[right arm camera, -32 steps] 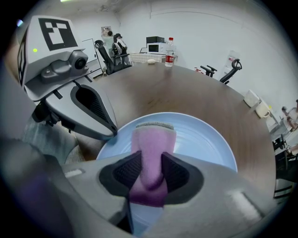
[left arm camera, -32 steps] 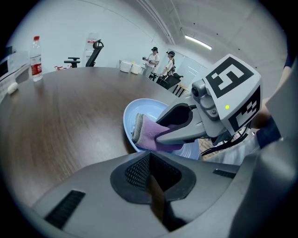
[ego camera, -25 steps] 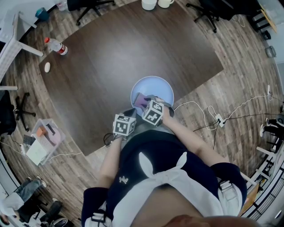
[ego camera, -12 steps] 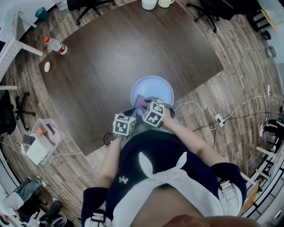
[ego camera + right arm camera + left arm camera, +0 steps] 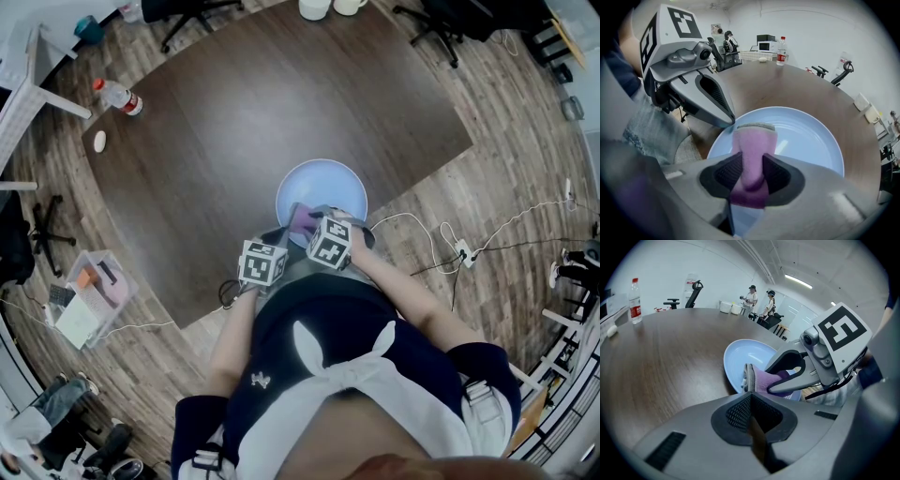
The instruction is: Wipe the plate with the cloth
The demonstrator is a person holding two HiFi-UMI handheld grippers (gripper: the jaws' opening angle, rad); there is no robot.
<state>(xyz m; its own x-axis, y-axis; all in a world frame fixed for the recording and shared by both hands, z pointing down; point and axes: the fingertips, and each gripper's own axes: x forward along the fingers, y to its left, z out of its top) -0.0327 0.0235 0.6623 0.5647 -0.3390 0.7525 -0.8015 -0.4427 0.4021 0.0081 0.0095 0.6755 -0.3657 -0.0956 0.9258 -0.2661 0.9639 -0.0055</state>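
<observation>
floor (image 5: 506, 141): wood planks | table (image 5: 281, 103): dark brown | chairs (image 5: 187, 14): black, far side | walls (image 5: 661, 268): white | ceiling: strip light (image 5: 798, 281)

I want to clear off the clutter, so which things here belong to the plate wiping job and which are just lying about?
In the job:
- blue plate
- purple cloth, clamped in the right hand-held gripper
- left hand-held gripper, shut, at the plate's near rim

Just lying about:
- water bottle
- small white object on the table
- white cups at the far edge
</observation>
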